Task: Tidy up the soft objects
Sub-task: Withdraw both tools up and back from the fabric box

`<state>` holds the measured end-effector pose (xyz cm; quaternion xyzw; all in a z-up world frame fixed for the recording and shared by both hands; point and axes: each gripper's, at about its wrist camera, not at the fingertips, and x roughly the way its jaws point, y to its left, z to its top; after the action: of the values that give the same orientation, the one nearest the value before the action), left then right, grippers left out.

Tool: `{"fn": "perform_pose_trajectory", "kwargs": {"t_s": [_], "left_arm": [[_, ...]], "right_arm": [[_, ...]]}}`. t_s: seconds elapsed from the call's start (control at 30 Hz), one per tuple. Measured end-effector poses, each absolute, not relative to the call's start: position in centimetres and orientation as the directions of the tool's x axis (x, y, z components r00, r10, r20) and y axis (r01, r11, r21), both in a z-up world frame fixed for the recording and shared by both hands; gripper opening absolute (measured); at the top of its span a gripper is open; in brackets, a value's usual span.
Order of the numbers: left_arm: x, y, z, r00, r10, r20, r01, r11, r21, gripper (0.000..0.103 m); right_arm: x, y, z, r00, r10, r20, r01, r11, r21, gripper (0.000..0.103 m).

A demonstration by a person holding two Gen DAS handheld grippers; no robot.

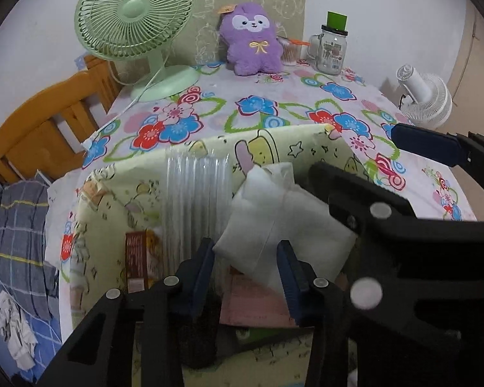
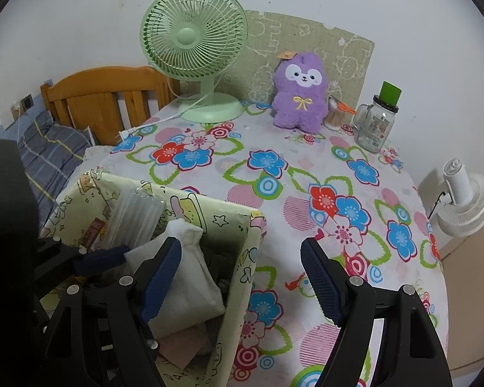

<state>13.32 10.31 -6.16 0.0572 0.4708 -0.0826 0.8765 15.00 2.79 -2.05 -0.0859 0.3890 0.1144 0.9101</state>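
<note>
Left gripper pinches the white pouch over the storage box, ready to stow. Right gripper gapes wide, empty, straddling the box's wall.

You face a plain white wall; a wooden headboard stands left of the flowered worktop, and perhaps a white fan sits right.

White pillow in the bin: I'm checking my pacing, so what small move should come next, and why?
Probably lift the left gripper straight up: its pads flank the white pillow, which leans inside the yellow bin, so rising tells whether the grip holds.
</note>
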Motion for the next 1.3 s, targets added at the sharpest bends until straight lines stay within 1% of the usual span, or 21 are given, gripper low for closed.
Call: {"fn": "perform_pose_trajectory", "kwargs": {"t_s": [0.1, 0.2, 0.27, 0.33, 0.37, 0.5, 0.7, 0.83, 1.0, 1.17, 1.3], "left_arm": [[12.5, 10.4, -5.9, 0.550, -0.086, -0.831, 0.190, 0.981, 0.024, 0.042], [11.9, 10.3, -5.4, 0.563, -0.082, -0.822, 0.184, 0.983, 0.028, 0.049], [11.3, 10.2, -5.0, 0.574, -0.081, -0.815, 0.183, 0.983, 0.031, 0.063], [10.9, 10.2, -4.4, 0.596, -0.081, -0.799, 0.175, 0.984, 0.031, 0.071], [10.6, 10.1, -4.1, 0.610, -0.079, -0.789, 0.172, 0.985, 0.034, 0.074], [9.8, 9.4, -3.1, 0.652, -0.058, -0.756, 0.161, 0.985, 0.064, 0.078], [9.3, 8.4, -2.7, 0.670, -0.043, -0.741, 0.152, 0.985, 0.080, 0.085], [8.9, 7.7, -2.6, 0.678, -0.035, -0.734, 0.144, 0.986, 0.086, 0.089], [8.3, 6.6, -2.6, 0.683, -0.038, -0.729, 0.145, 0.986, 0.085, 0.092], [7.9, 5.5, -2.4, 0.691, -0.042, -0.721, 0.143, 0.986, 0.080, 0.097], [7.5, 4.6, -2.2, 0.698, -0.047, -0.714, 0.136, 0.988, 0.068, 0.098]], "right_arm": [[14.6, 2.8, -2.0, 0.673, 0.148, -0.725, -0.279, 0.958, -0.063, 0.079], [14.2, 2.7, -1.9, 0.674, 0.151, -0.723, -0.279, 0.959, -0.059, 0.079], [13.8, 2.5, -1.8, 0.676, 0.150, -0.722, -0.277, 0.959, -0.060, 0.079], [13.4, 2.3, -1.6, 0.681, 0.148, -0.717, -0.272, 0.960, -0.060, 0.079], [13.1, 2.1, -1.5, 0.684, 0.147, -0.714, -0.268, 0.962, -0.059, 0.079], [12.5, 1.2, -1.0, 0.690, 0.149, -0.708, -0.254, 0.966, -0.045, 0.079], [11.4, -0.2, -0.6, 0.702, 0.136, -0.699, -0.231, 0.972, -0.043, 0.080], [10.8, -1.1, -0.4, 0.711, 0.128, -0.691, -0.214, 0.976, -0.040, 0.085], [10.2, -2.6, -0.3, 0.717, 0.117, -0.687, -0.193, 0.981, -0.034, 0.086], [9.5, -4.3, 0.0, 0.727, 0.103, -0.679, -0.169, 0.985, -0.032, 0.087], [9.0, -5.6, 0.2, 0.735, 0.093, -0.672, -0.152, 0.988, -0.029, 0.088]]}}
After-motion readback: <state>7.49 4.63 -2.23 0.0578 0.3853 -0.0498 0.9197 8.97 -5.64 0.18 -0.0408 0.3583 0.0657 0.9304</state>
